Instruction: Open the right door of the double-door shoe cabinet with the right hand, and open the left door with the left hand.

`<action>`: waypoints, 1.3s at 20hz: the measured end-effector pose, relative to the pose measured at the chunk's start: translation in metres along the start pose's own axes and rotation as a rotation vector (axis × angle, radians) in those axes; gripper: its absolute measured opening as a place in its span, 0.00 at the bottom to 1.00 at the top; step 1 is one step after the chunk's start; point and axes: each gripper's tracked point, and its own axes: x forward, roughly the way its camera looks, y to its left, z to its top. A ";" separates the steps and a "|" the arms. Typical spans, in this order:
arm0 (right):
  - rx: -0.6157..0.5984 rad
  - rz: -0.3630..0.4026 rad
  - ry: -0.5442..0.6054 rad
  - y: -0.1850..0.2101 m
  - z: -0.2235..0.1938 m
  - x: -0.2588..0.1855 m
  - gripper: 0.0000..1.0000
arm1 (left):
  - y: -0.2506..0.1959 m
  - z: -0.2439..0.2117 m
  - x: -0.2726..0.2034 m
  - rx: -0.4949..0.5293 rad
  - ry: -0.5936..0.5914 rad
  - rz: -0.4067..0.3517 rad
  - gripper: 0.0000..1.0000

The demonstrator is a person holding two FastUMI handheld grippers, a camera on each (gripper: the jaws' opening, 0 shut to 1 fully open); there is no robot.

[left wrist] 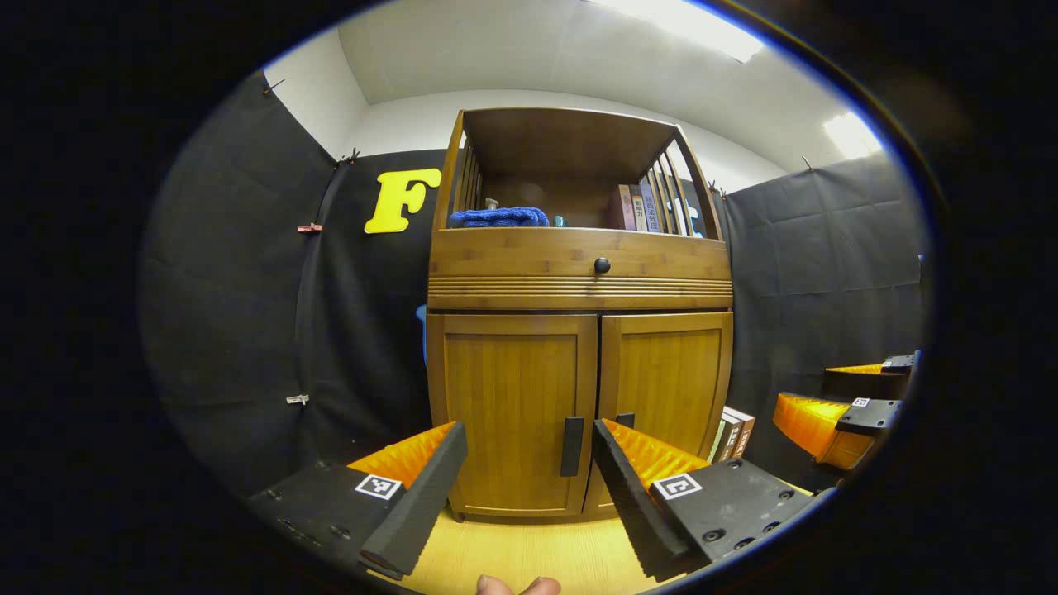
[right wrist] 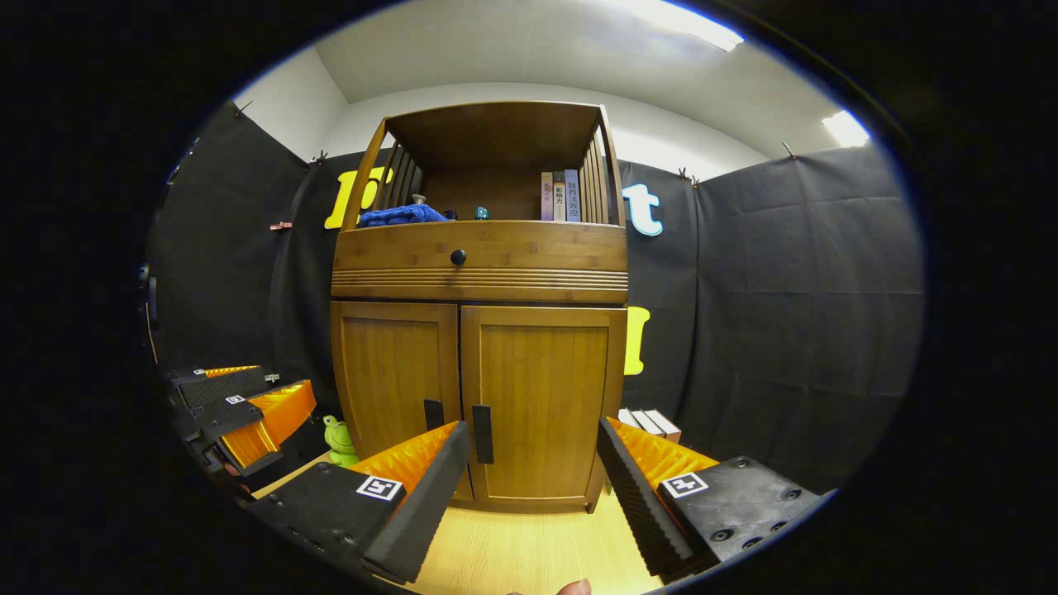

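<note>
Bamboo-brown double-door shoe cabinet [left wrist: 579, 330] stood at twelve o'clock, both doors closed. Its left door [left wrist: 512, 413] lay ahead of my left gripper [left wrist: 529, 471], its right door [right wrist: 541, 405] ahead of my right gripper [right wrist: 533, 467]; both jaws gaped wide, holding nothing.

Not much I can actually read from here. The upright books [right wrist: 560, 196] on the open top shelf of the brown wooden double-door cabinet [right wrist: 479, 285] have printed characters down their spines, but they're too small for me to make out. The square black-and-white marker tags [right wrist: 379, 487] on my right gripper [right wrist: 533, 428] are just patterns, no letters or numbers.
</note>
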 end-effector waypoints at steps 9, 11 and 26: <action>0.013 0.025 -0.010 0.023 -0.004 0.021 0.98 | 0.000 -0.002 0.001 0.001 -0.010 -0.007 0.95; 0.023 0.035 -0.024 0.032 -0.005 0.035 0.98 | 0.000 -0.002 0.000 0.010 -0.013 -0.010 0.95; 0.086 0.080 0.125 0.076 -0.110 0.193 0.98 | 0.020 -0.037 0.030 0.024 0.039 0.003 0.95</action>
